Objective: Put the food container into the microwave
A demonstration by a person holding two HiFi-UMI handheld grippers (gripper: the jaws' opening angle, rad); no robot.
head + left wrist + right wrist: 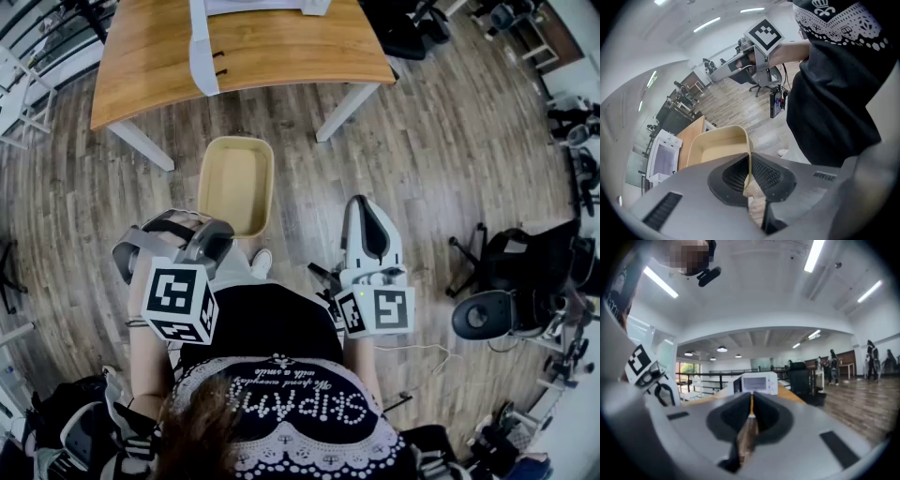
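Bright, even light falls from long ceiling strips (814, 255), leaving only soft shadows on the wooden floor (441, 159). All three views bulge fisheye-style and darken at the corners. Close to the lens, the right tongs (751, 399) are blurred.

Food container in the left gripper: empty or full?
Empty. Head view shows the food container with a bare beige floor, nothing inside. The left gripper is shut on its rim.
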